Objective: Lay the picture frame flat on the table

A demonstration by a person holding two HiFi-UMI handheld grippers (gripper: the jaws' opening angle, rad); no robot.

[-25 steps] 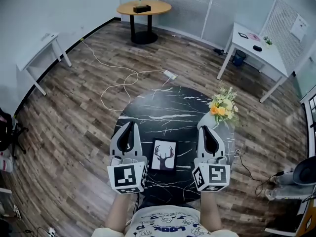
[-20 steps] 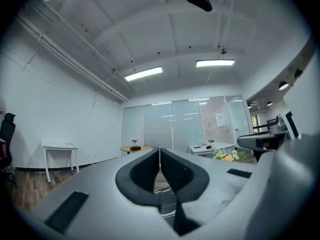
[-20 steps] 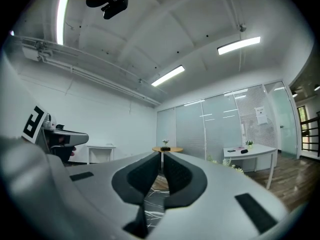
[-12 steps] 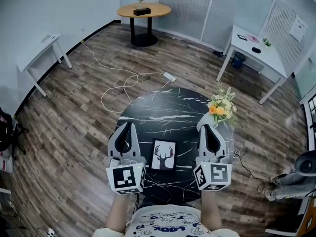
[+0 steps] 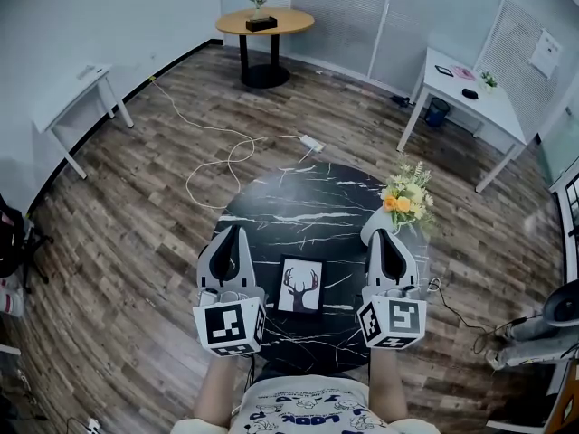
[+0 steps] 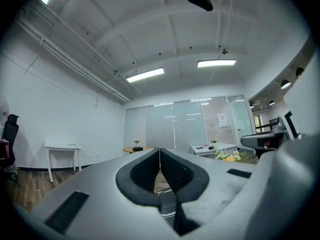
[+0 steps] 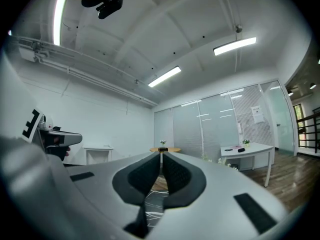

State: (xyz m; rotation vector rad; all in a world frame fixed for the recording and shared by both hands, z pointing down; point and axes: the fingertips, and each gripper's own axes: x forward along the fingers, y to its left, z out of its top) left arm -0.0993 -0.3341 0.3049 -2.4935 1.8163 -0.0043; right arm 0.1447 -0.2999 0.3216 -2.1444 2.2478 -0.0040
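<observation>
Left tongs, right tongs: slightly tighter.

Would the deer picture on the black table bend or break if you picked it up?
The picture frame has straight edges and square corners, so it probably stays stiff, not floppy. It looks small beside the table, so it is likely light. The table looks smooth and glossy, so a push would probably make it slide.

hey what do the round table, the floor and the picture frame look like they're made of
Table: black marble or marble-look stone, smooth; white veins run across it.
Floor: wood or wood-look planks, matte; visible grain and plank seams.
Frame: thin dark border, material unclear; it surrounds a pale deer print.
</observation>
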